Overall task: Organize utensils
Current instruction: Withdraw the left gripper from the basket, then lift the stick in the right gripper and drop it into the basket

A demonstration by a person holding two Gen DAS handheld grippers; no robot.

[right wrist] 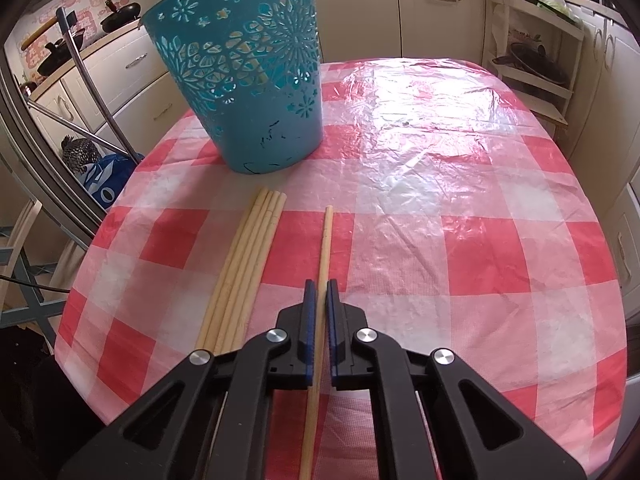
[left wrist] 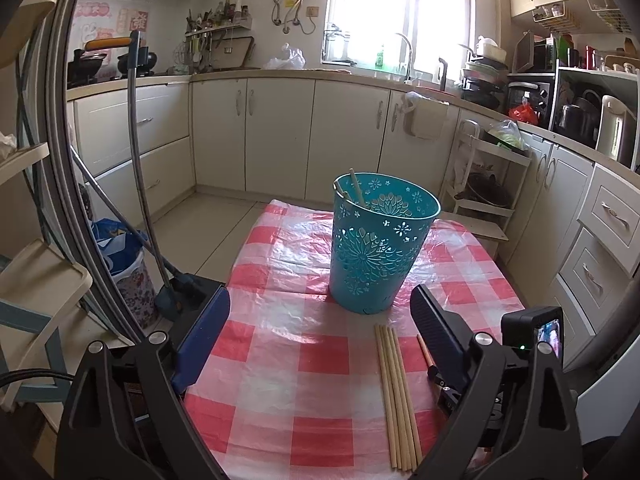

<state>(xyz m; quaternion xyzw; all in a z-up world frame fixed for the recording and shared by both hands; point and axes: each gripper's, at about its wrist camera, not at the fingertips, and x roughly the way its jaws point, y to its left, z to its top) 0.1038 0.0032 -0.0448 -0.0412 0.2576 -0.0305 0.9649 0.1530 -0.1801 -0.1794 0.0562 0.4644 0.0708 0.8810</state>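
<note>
Right wrist view had the right gripper [right wrist: 320, 284] clenched on a single chopstick [right wrist: 325, 248], its blue pads pinching the shaft at lower centre of the frame. That chopstick ran lengthwise between the jaws, its long axis almost straight up the frame, one end passing down under the gripper body toward the bottom edge and the other pointing toward the teal basket [right wrist: 240, 72] at upper left. It appeared to lie flat, or nearly so, on the checked tablecloth [right wrist: 440, 208]. Just left of it lay a bundle of four chopsticks [right wrist: 248, 256], side by side and touching, roughly parallel to the gripped one but fanning toward the lower left.

Left wrist view showed the left gripper [left wrist: 320, 300] released, jaws wide apart with nothing between them, the basket standing upright beyond them at centre frame with chopsticks [left wrist: 357, 190] already leaning inside its rim. The bundle lay at lower right there, nearer the right-hand jaw.

Judging by this, the right hand was the nearer one, and the coming move turned on lifting the chopstick forward and leftward to the basket's open top.
</note>
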